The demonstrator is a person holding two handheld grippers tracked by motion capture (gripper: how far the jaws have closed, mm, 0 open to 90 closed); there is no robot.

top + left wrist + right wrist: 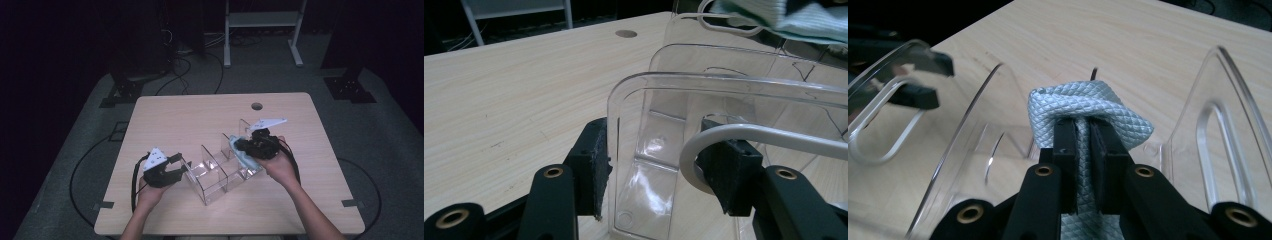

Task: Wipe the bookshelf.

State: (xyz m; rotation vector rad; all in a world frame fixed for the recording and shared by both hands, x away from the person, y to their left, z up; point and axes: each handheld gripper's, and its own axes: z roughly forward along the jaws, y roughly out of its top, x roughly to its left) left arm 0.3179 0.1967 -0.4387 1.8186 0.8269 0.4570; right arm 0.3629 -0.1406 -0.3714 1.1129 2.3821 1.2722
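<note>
Right tool (pixel 1083 132): jaws pressed together on a pale blue quilted cloth (pixel 1088 102), bunched between the dividers of the clear acrylic organizer (pixel 220 172) on the table (pixel 180 115). Cloth: likely soft, light, limp; best pinched at a fold. Left tool (pixel 654 165): pinching the organizer's end wall. Organizer: likely rigid, slick, scratch-prone; best held by a wall edge.
</note>
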